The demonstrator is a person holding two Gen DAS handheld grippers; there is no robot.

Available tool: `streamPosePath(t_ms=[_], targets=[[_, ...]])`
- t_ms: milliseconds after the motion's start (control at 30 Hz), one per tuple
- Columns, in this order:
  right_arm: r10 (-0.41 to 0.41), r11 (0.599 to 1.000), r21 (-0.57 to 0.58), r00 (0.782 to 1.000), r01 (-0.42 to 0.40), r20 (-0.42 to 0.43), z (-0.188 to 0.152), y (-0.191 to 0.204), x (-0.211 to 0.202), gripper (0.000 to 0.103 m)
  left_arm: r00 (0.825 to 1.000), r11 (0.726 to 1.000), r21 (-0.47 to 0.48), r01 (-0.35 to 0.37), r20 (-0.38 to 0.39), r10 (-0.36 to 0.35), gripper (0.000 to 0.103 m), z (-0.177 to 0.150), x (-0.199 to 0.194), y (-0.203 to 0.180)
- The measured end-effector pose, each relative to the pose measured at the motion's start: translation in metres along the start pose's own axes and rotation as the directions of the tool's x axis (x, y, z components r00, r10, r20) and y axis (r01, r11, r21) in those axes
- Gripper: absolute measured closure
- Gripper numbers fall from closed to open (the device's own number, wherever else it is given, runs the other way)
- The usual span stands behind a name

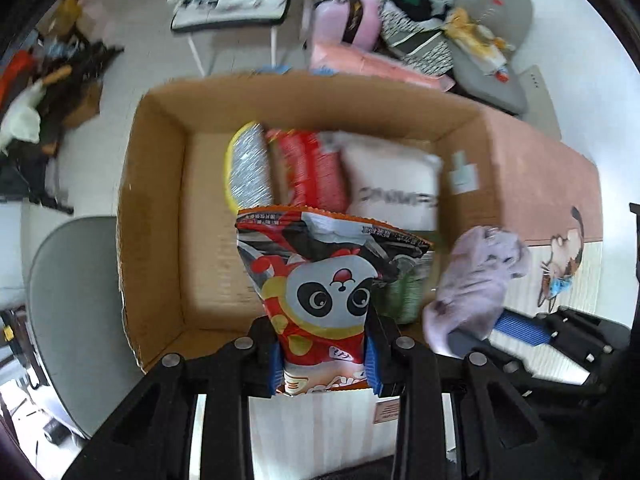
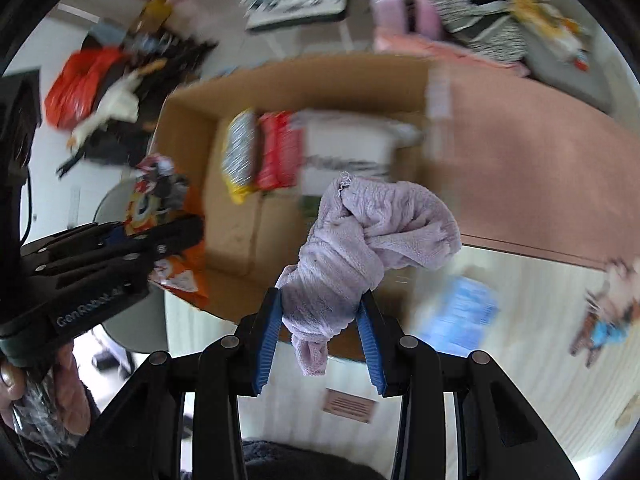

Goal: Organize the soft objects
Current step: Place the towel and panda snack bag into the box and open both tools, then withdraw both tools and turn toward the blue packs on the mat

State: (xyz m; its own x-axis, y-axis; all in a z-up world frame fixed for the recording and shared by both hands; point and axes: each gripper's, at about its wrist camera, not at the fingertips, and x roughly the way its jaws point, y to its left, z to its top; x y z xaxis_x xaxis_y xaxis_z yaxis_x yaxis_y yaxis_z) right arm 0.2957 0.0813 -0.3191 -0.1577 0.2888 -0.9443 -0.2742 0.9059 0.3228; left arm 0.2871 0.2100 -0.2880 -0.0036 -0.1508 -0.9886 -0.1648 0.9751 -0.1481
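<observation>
My left gripper [image 1: 324, 360] is shut on a panda snack bag [image 1: 324, 288] and holds it over the near edge of an open cardboard box [image 1: 160, 184]. My right gripper [image 2: 320, 320] is shut on a lilac towel [image 2: 360, 232], held above the box's near right side [image 2: 224, 216]. The towel [image 1: 476, 280] and the right gripper show at the right in the left wrist view. The left gripper [image 2: 132, 248] with the snack bag [image 2: 168, 208] shows at the left in the right wrist view. Inside the box lie a yellow-edged packet [image 1: 248, 164], a red packet [image 1: 312, 168] and a white bag [image 1: 392, 184].
The box stands on a table with a pink mat [image 1: 552, 184] to its right. A grey chair [image 1: 68, 304] is at the left. Behind the box are piles of clothes and cushions [image 1: 420, 40]. A blue packet [image 2: 460, 312] lies on the table at the right.
</observation>
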Motion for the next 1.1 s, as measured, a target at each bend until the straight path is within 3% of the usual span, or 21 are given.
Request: streamPosePath(t_ms=[167, 300, 500, 600, 700, 733, 933, 1100], targets=[[-0.037, 0.999, -0.040, 0.995, 0.033, -0.091, 0.020, 0.028, 0.055, 0.063, 0.993, 0.998, -0.042, 0.055, -0.098, -0.059, 0.075, 0.006, 0.036, 0.019], [-0.086, 0.996, -0.051, 0.986, 0.080, -0.144, 0.029, 0.035, 0.088, 0.063, 0.983, 0.996, -0.061, 0.059, -0.171, -0.068, 0.075, 0.009, 0.068, 0.028], [-0.133, 0.990, -0.062, 0.974, 0.124, -0.181, 0.037, 0.038, 0.107, 0.062, 0.967, 0.995, -0.057, 0.083, -0.236, -0.094, 0.074, 0.006, 0.088, 0.031], [-0.141, 0.990, -0.057, 0.969, 0.132, -0.201, 0.037, 0.038, 0.109, 0.058, 0.959, 0.992, -0.075, 0.105, -0.256, -0.121, 0.067, 0.003, 0.089, 0.033], [-0.147, 0.989, -0.047, 0.970, 0.140, -0.196, 0.037, 0.042, 0.101, 0.041, 0.968, 0.993, -0.071, 0.090, -0.230, -0.104, 0.042, 0.000, 0.077, 0.037], [-0.153, 0.988, -0.047, 0.969, 0.147, -0.194, 0.035, 0.041, 0.098, 0.038, 0.972, 0.994, -0.067, 0.083, -0.216, -0.096, 0.041, 0.000, 0.072, 0.039], [-0.175, 0.985, -0.019, 0.974, 0.174, -0.146, 0.018, 0.032, 0.066, 0.038, 0.992, 0.998, -0.044, 0.038, -0.120, -0.043, 0.040, -0.016, 0.028, 0.039], [-0.202, 0.979, 0.023, 0.976, 0.205, -0.078, -0.003, 0.023, 0.037, 0.037, 1.000, 0.999, -0.021, -0.025, 0.008, 0.025, 0.040, -0.037, -0.013, 0.039]])
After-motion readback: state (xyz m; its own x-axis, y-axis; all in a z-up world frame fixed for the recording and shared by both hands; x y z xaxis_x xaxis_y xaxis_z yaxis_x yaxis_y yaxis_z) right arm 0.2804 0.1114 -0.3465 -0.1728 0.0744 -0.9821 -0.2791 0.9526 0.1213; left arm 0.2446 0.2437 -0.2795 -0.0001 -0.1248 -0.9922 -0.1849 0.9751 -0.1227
